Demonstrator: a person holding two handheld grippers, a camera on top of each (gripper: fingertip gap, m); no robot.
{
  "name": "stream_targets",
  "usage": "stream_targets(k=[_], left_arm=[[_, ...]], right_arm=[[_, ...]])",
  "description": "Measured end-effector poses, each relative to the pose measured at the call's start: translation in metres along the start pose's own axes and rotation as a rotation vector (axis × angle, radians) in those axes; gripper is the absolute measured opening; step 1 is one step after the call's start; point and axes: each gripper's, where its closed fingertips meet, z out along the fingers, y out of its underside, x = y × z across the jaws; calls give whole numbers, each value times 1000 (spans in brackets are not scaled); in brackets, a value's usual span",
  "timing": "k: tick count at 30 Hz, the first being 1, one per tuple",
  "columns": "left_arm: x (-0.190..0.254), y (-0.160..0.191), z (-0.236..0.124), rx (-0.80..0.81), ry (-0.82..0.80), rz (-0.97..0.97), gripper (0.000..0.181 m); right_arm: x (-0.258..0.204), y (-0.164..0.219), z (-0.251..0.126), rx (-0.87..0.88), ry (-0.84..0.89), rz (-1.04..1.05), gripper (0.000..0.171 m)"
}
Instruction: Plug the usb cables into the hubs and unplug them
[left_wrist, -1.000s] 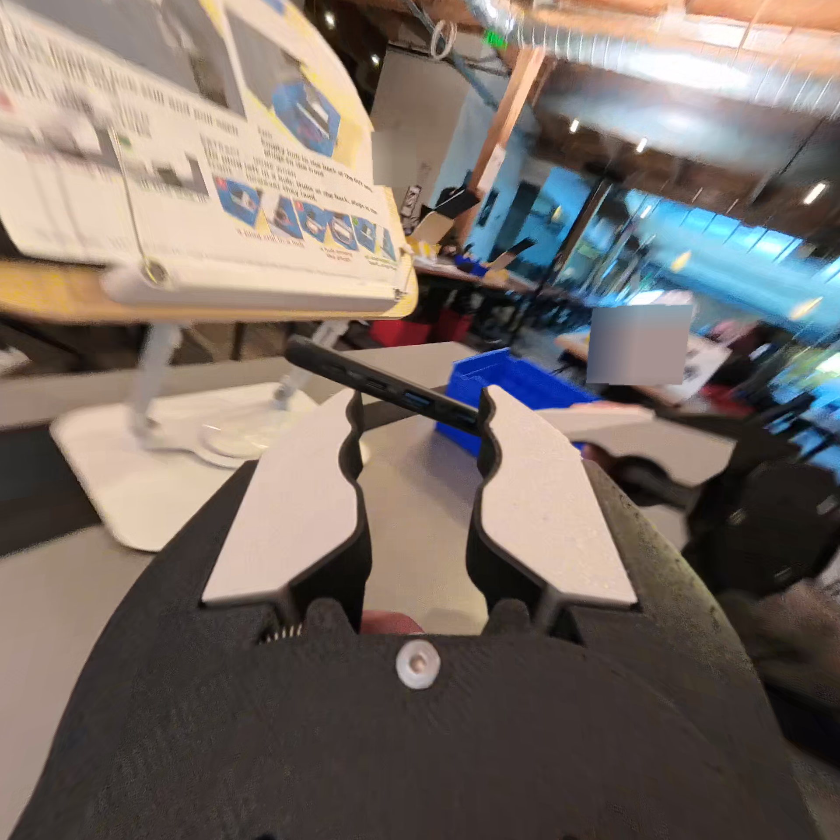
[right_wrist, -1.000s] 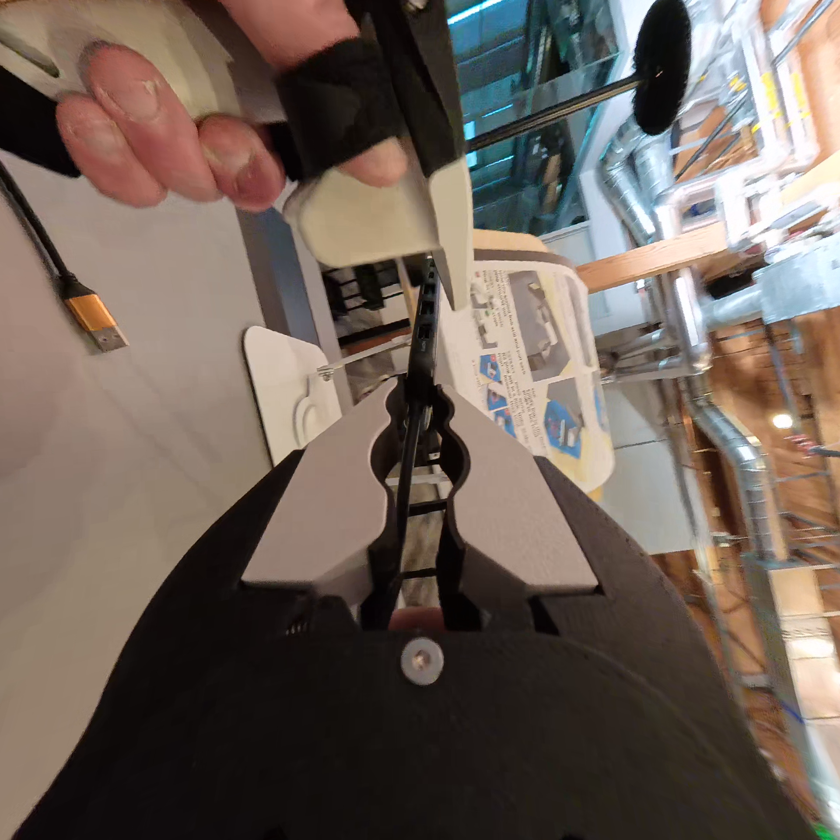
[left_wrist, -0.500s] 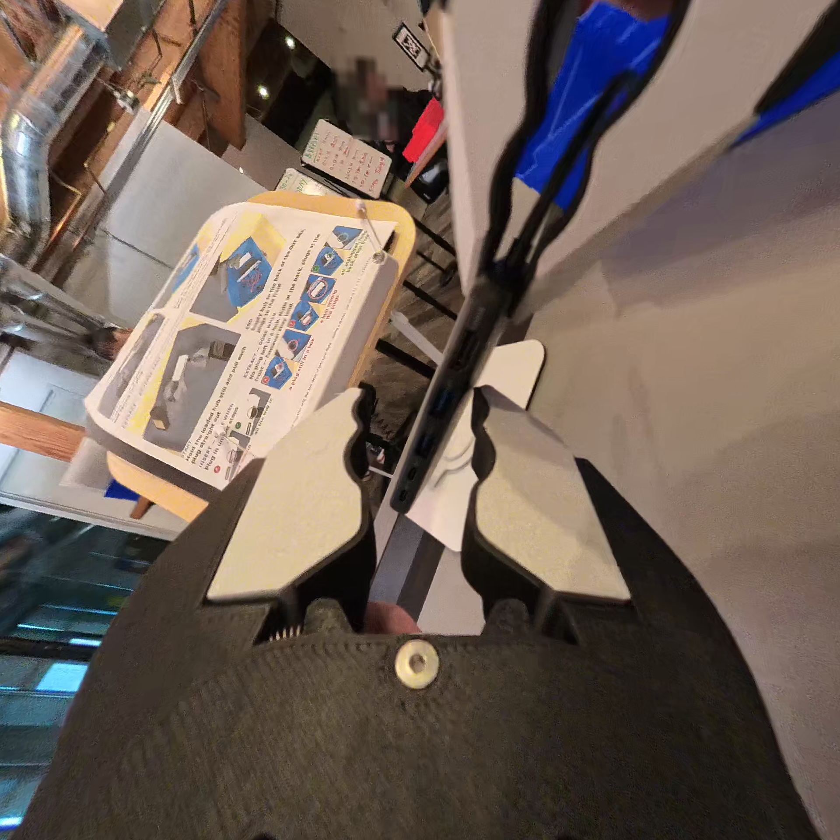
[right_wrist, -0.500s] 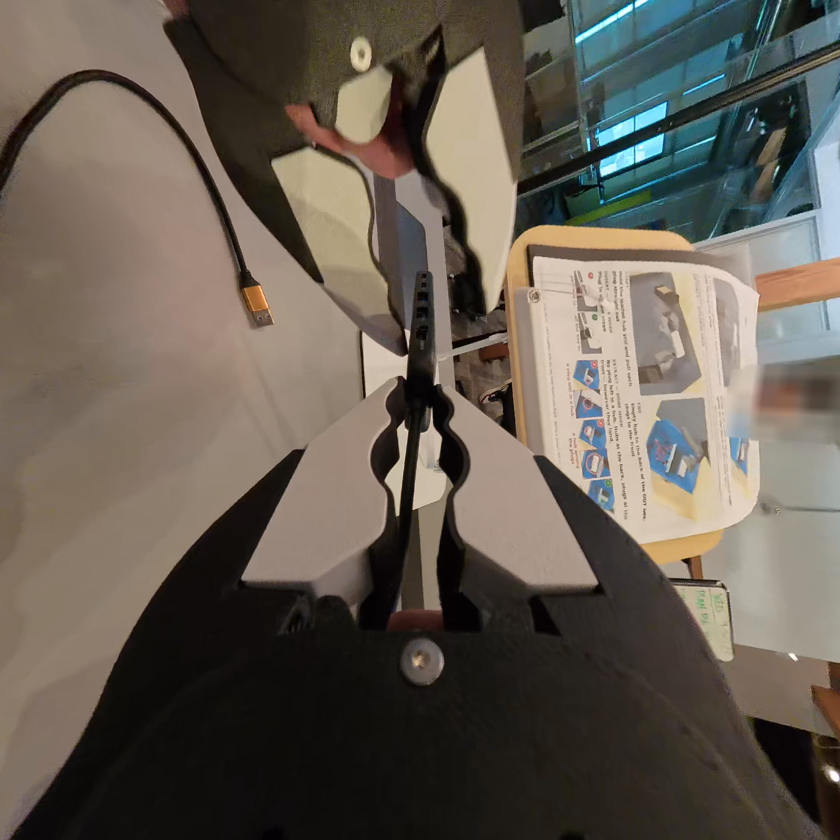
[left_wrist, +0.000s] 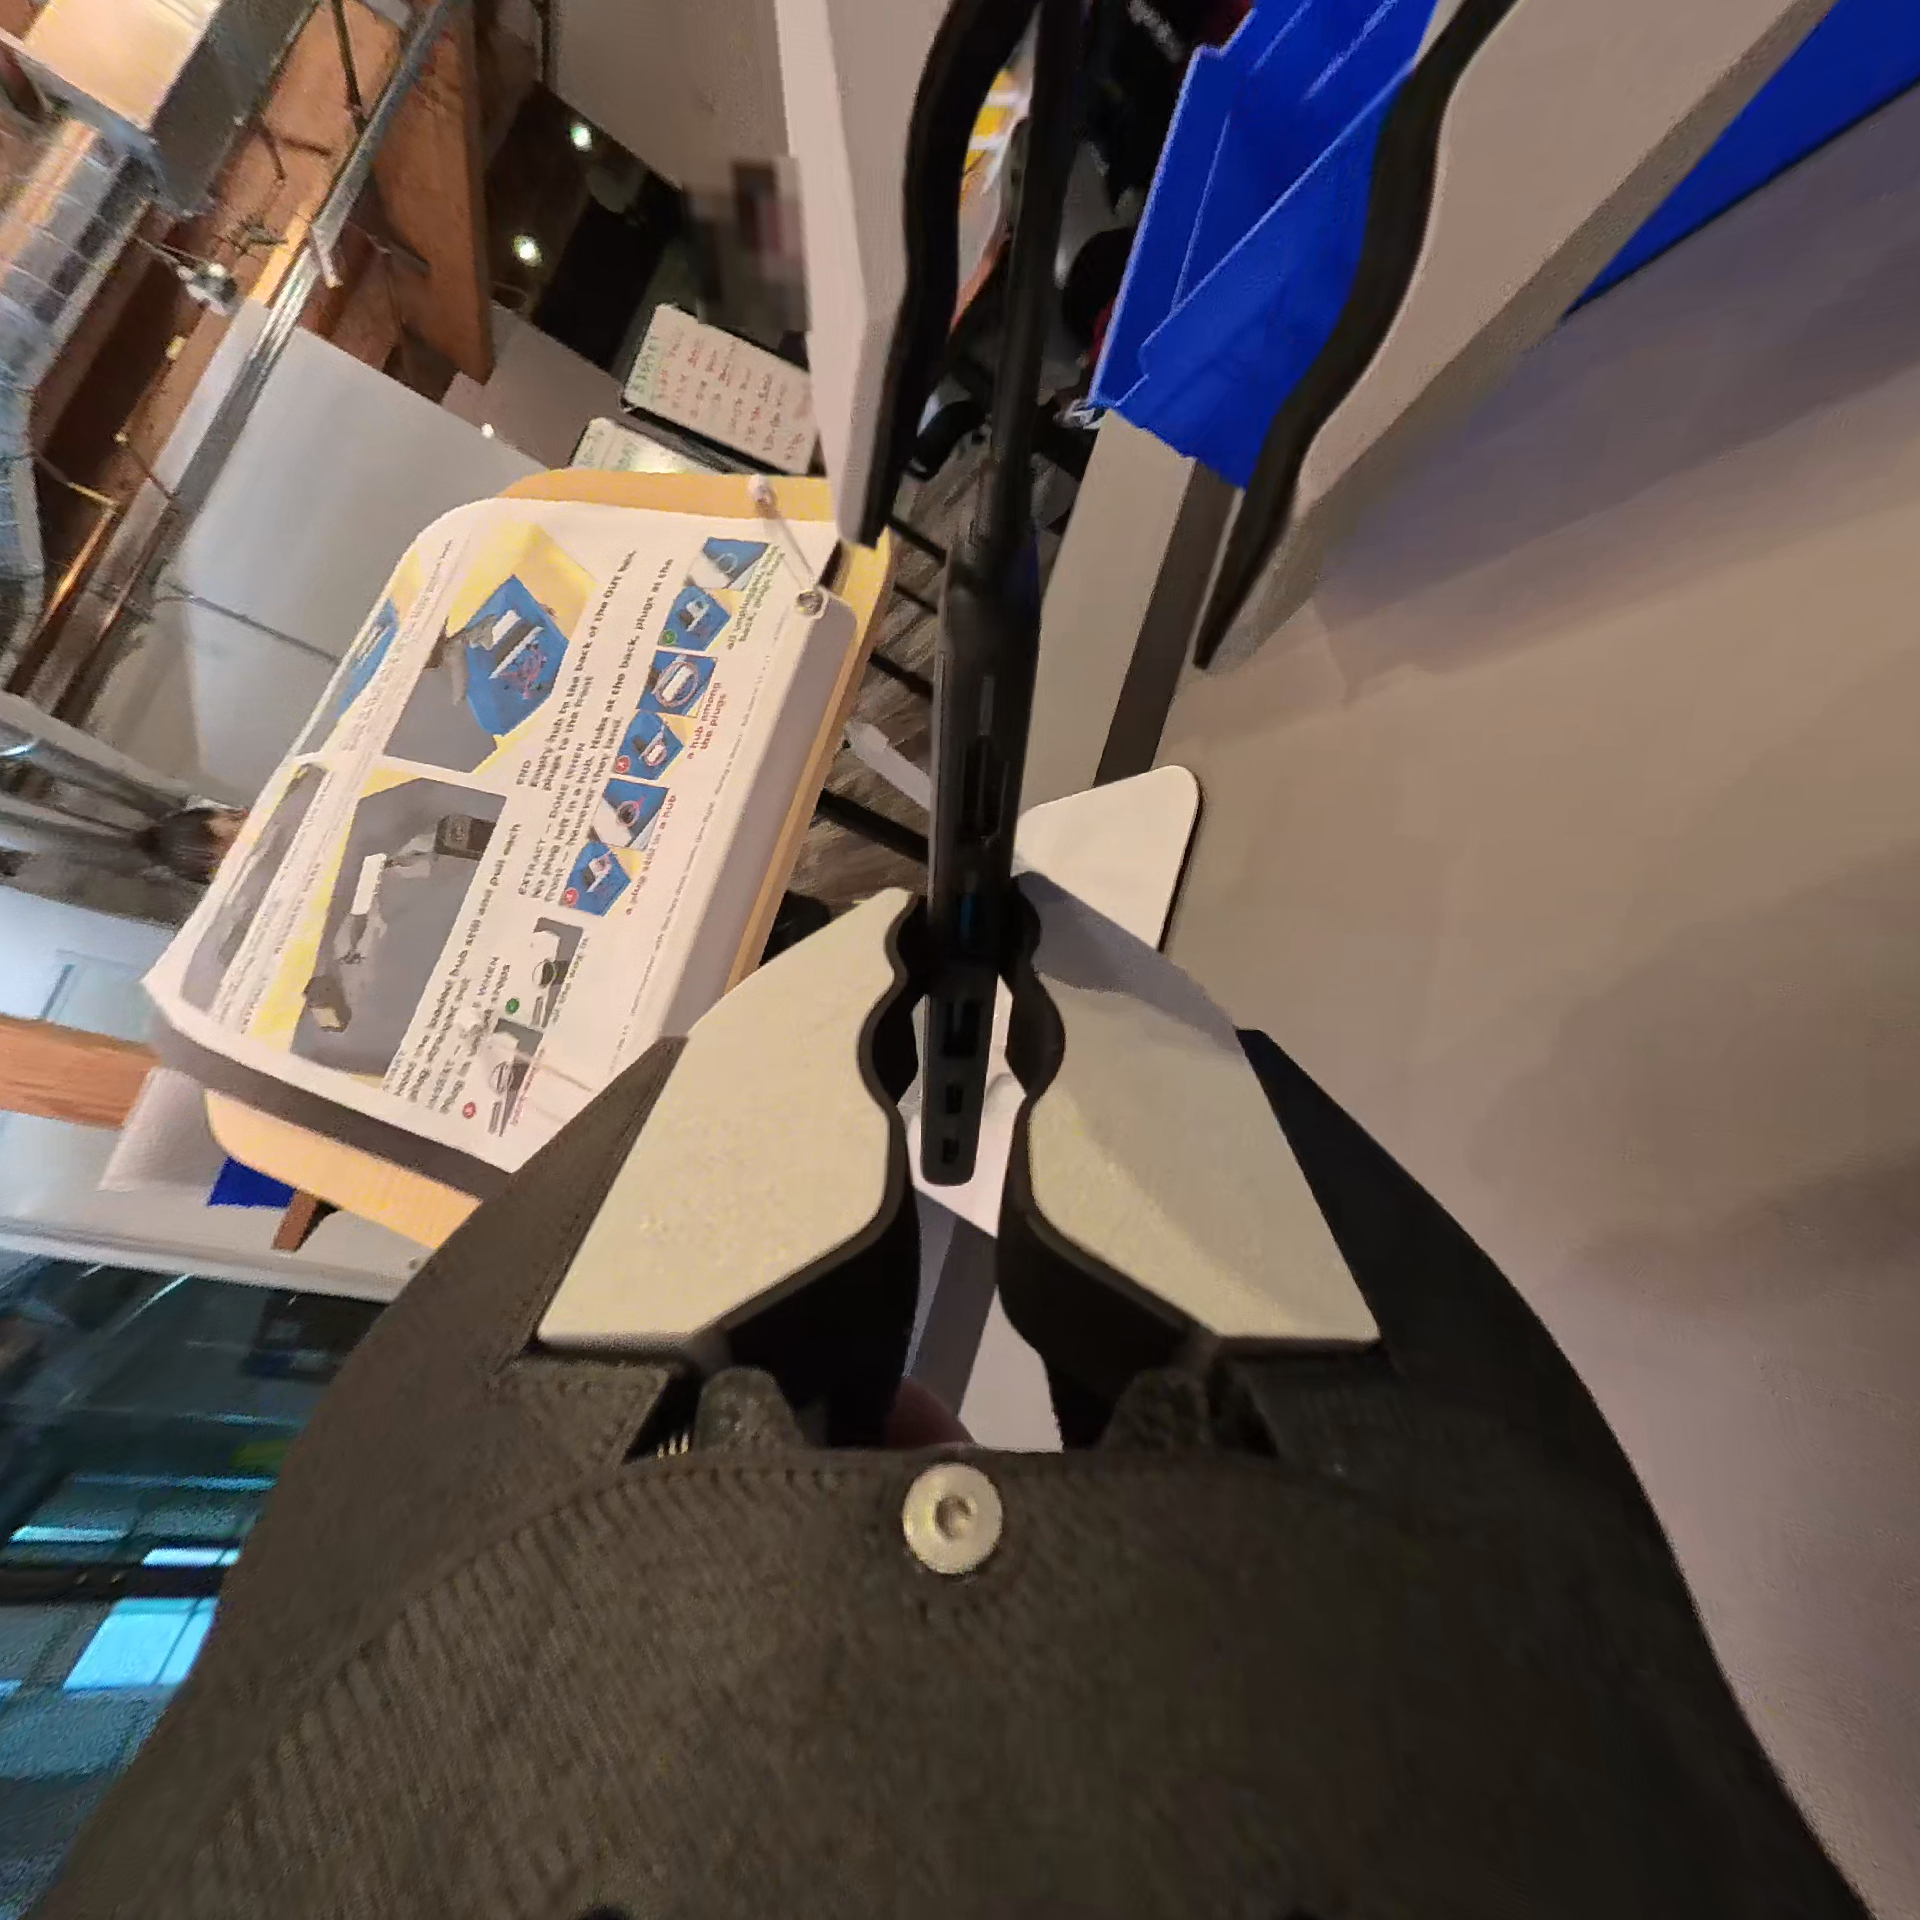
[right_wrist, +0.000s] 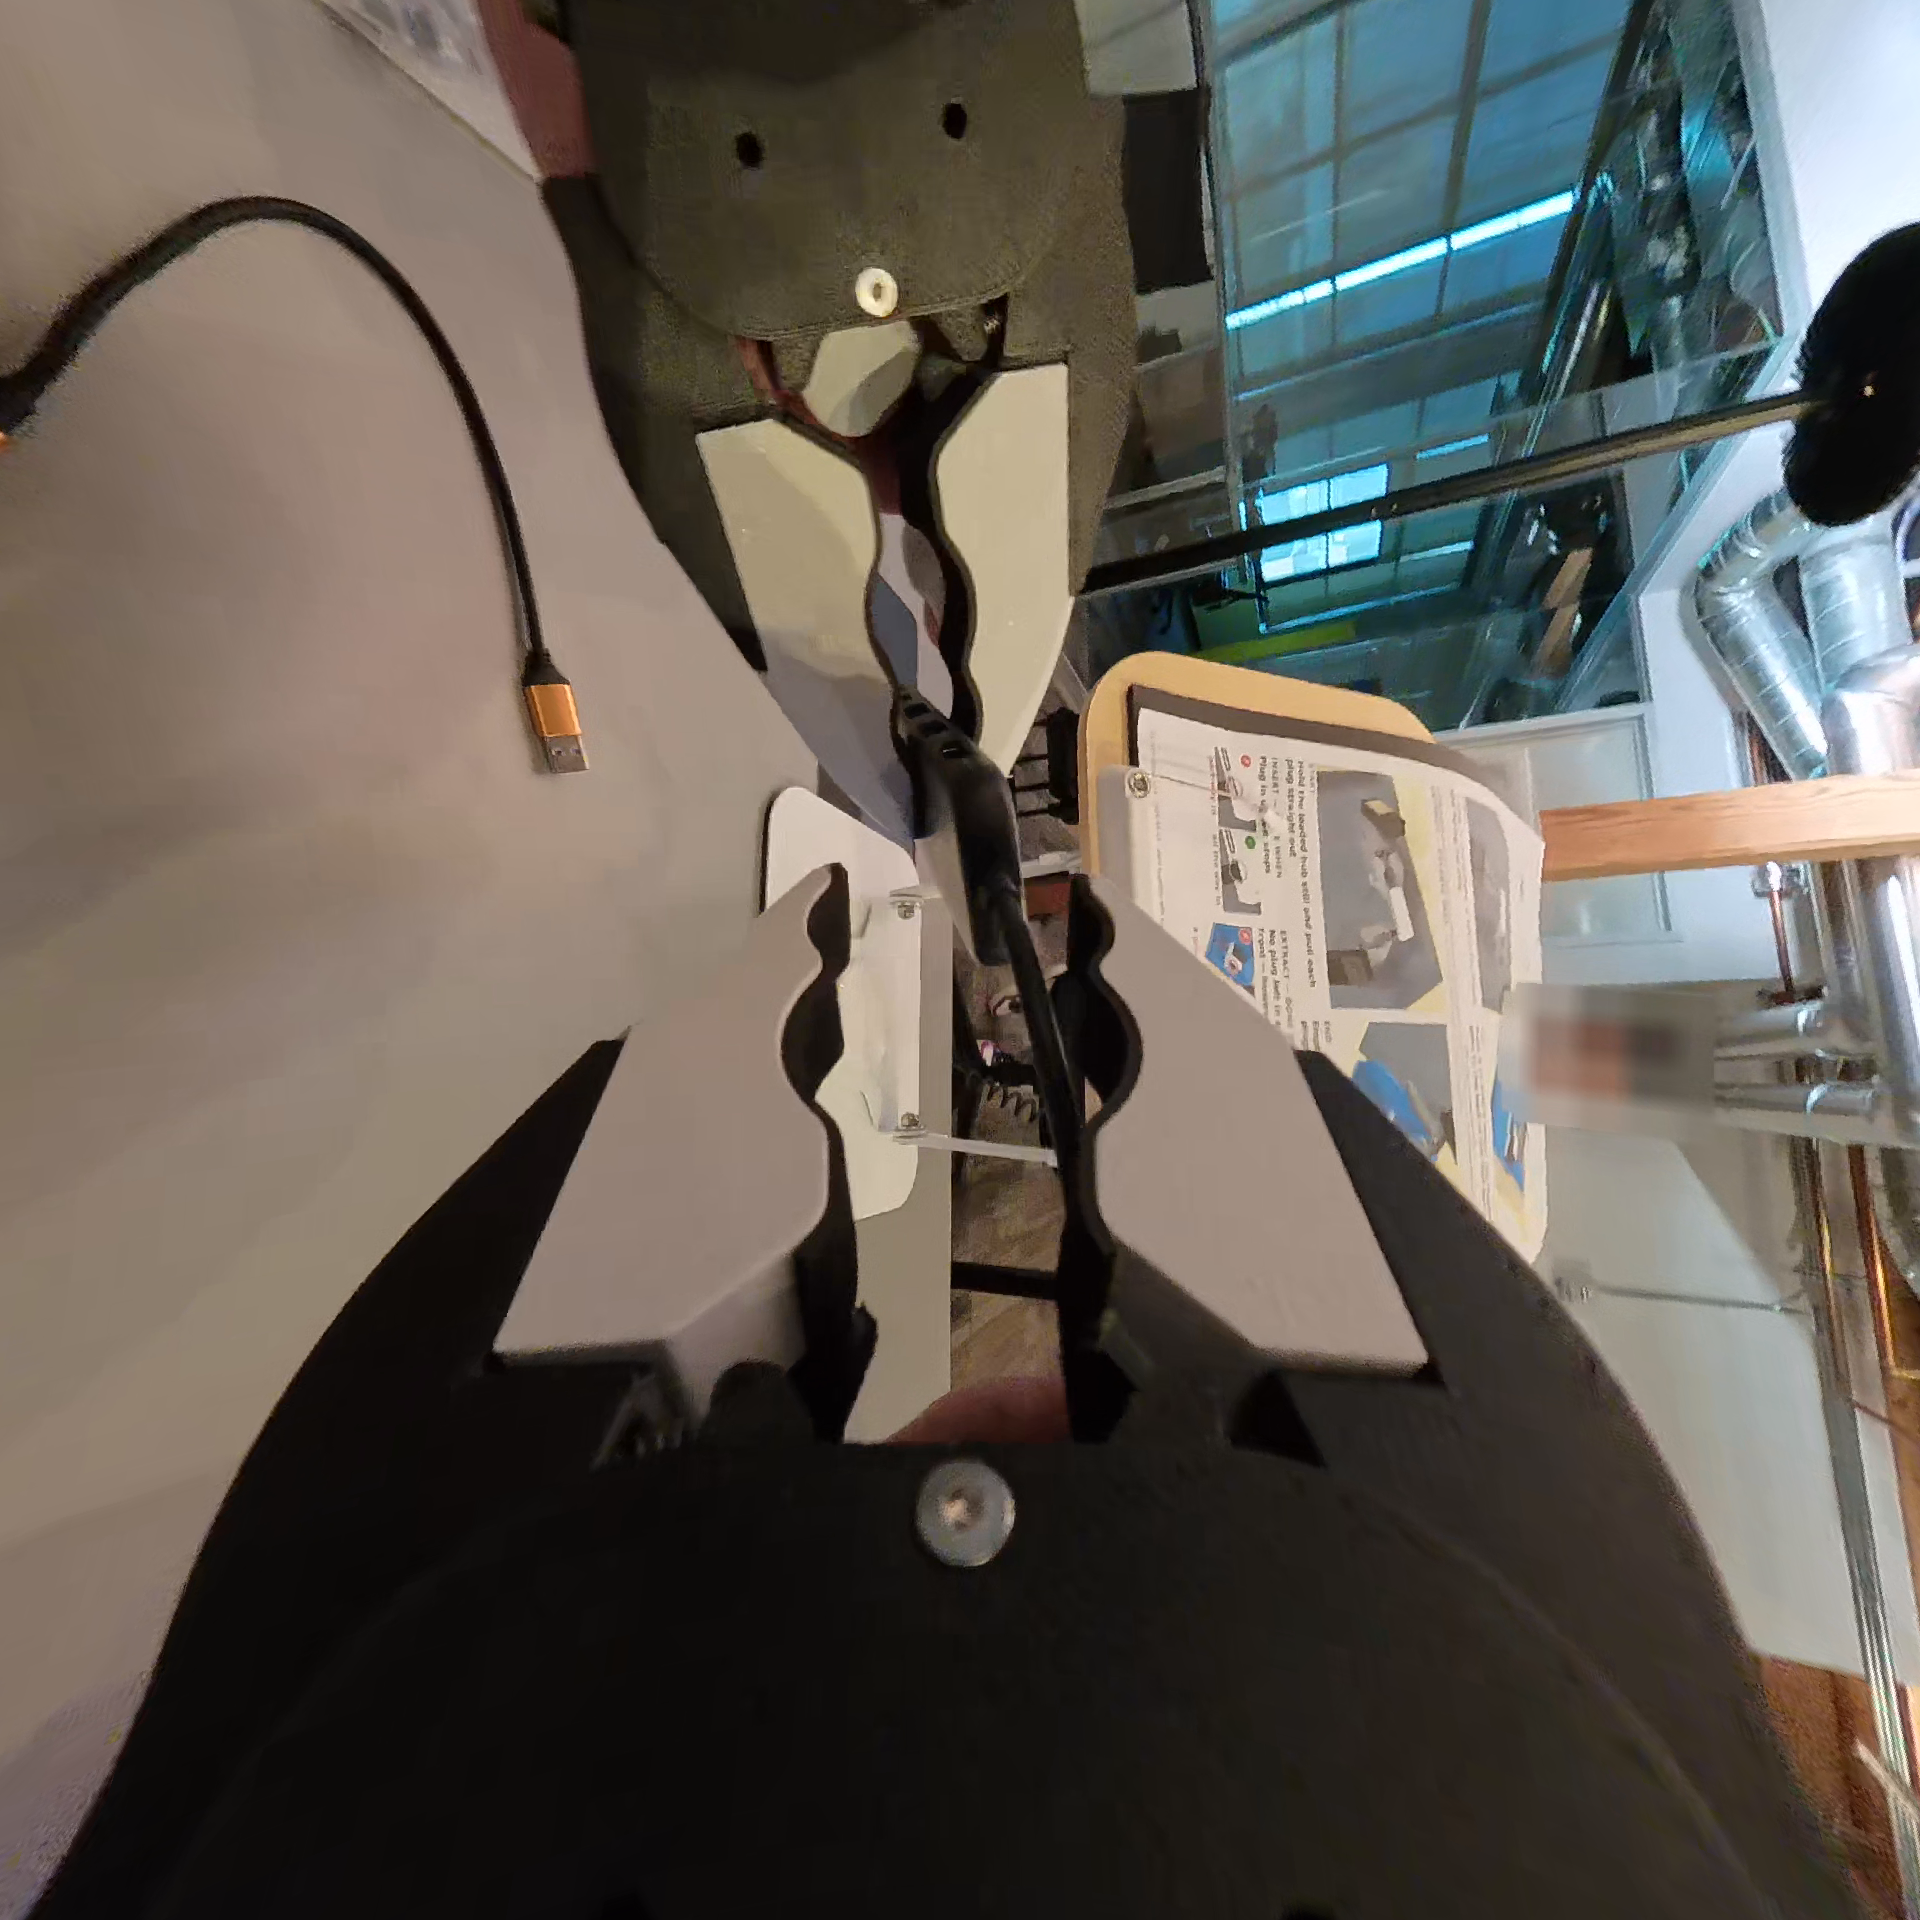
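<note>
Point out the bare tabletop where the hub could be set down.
Free: the grey tabletop between the orange-tipped USB cable and the white stand base, and the stretch nearer the camera. Crowded: the middle, where the left gripper, hub and right gripper meet beside the instruction sheet.
</note>
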Motion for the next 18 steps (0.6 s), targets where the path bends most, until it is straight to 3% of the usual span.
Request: stream_targets(k=[7,11,13,18], left_arm=[[28,-2,1,28,114,99,13],[48,-6,8,20,174,99,13],[50,-6,11,26,178,61,13],[50,8,15,6,181,8,20]], right_arm=[[-25,3,-5,-25,-173,3,34],[-37,12,5,-92,-184,-74,27],[-43,18,12,-126,-173,-127,11],[-47,22,25,-152,-135,-133,9]])
